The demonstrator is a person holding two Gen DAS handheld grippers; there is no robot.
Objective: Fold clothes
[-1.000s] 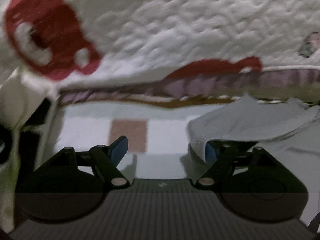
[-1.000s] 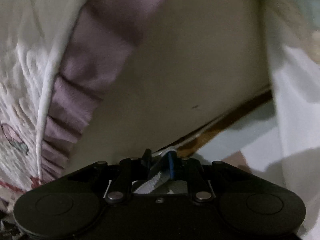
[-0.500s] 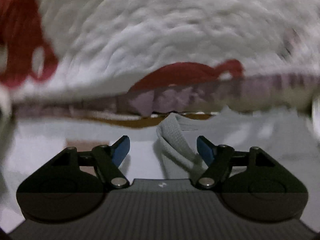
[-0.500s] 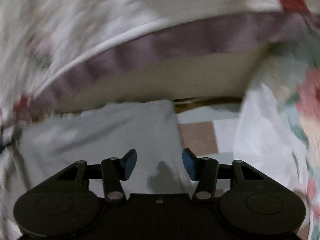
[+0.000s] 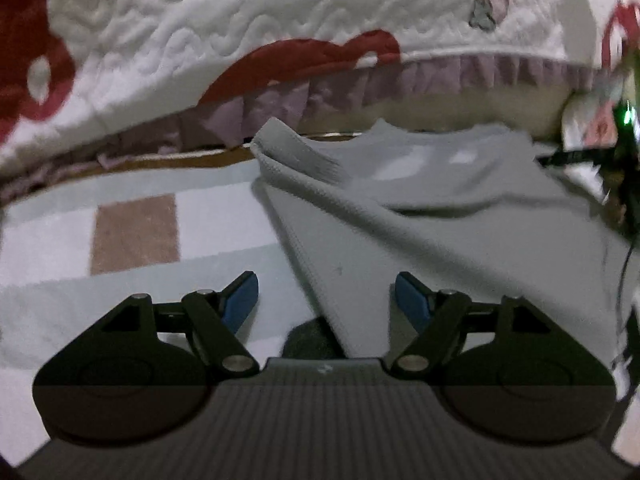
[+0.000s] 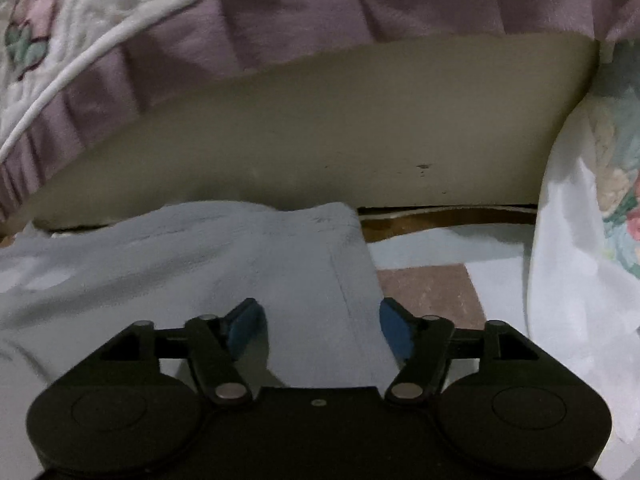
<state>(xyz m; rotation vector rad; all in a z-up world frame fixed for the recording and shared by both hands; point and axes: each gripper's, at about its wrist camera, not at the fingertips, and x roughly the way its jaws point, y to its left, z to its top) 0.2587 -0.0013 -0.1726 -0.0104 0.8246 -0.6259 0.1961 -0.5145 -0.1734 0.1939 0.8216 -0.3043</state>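
Cloth has just dropped from the right gripper (image 6: 316, 330), whose jaws are opening over the grey garment (image 5: 420, 216) lying below the quilt (image 5: 240, 12). Left gripper (image 5: 326, 300) hangs released above it, so another fold probably follows.

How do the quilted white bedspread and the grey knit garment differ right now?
The quilted white bedspread hangs behind, over the bed's side; the grey knit garment lies on the checked mat. The bedspread carries red appliqué and a purple ruffle; the garment is plain grey. The garment lies in front of both the left gripper and the right gripper; the bedspread lies beyond them. Both are soft fabric.
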